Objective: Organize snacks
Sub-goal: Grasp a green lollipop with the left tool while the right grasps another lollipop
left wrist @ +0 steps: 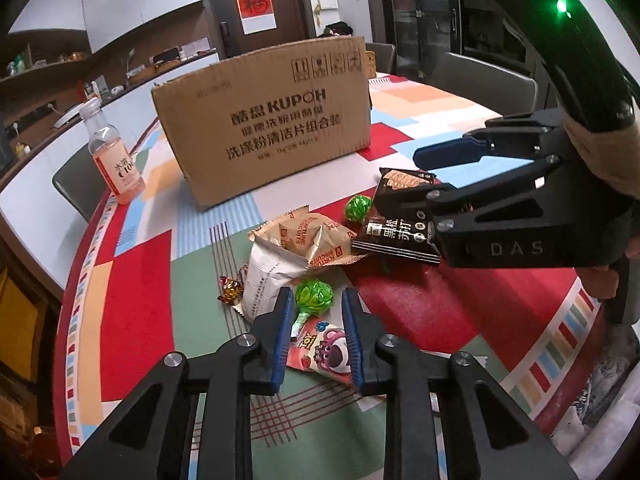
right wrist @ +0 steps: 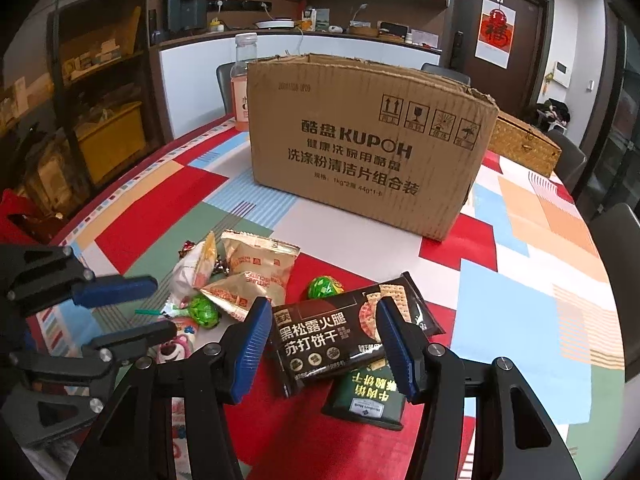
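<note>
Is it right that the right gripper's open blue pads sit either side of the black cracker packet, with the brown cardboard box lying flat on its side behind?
Not quite. The brown cardboard box stands upright, top open, as the right wrist view shows. The right gripper is indeed open around the black cracker packet.

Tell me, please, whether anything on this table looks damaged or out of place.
The cardboard box has a torn, ragged top rim near its right corner. The snacks lie in a loose heap, the two fortune biscuit packets overlapping crookedly. A drink bottle stands apart beside the box.
</note>
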